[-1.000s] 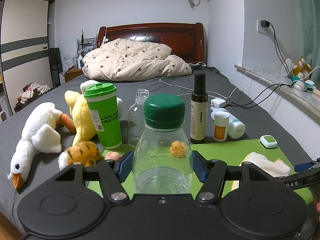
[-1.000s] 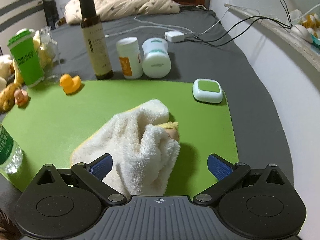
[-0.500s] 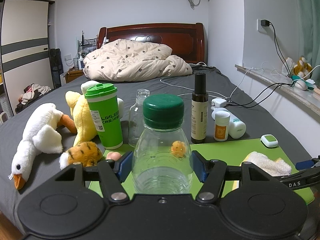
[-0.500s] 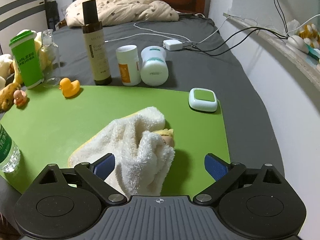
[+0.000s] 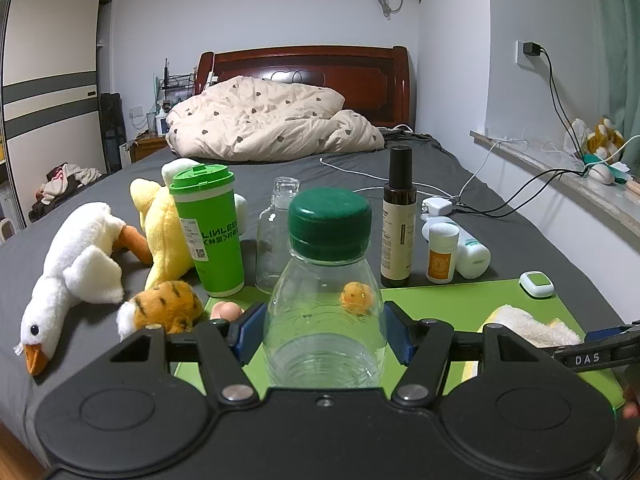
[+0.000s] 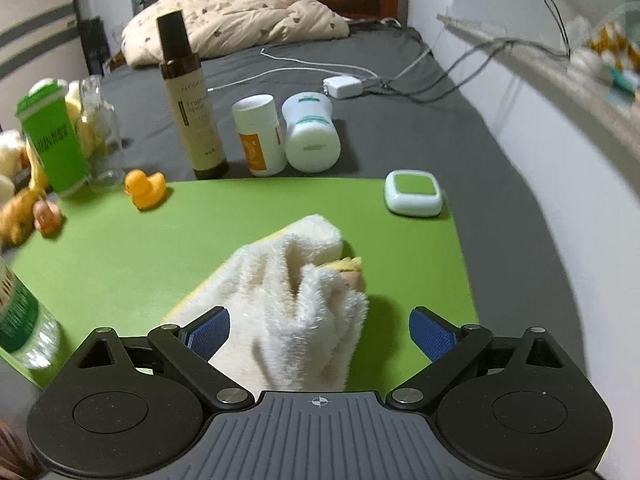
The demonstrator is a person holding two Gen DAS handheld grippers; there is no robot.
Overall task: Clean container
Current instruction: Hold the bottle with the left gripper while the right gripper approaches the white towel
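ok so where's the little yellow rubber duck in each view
Left wrist: the rubber duck shows just right of centre, seen through the clear bottle that the left gripper holds.
Right wrist: the duck sits at the left, on the far edge of the green mat.
Shared landmark: the tall brown spray bottle, behind and right of the duck.

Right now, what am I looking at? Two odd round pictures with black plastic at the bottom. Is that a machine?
No robot: a person holds a hand tool with a two-finger claw in each hand, each carrying a wide-angle camera looking along its fingers. One picture comes from the left claw, whose blue pads clamp a clear bottle with a green cap. The other comes from the right claw, open around a fluffy white cloth without squeezing it. Both sit over a green mat on a bed, among a rubber duck, a green cup, a brown spray bottle and plush toys.
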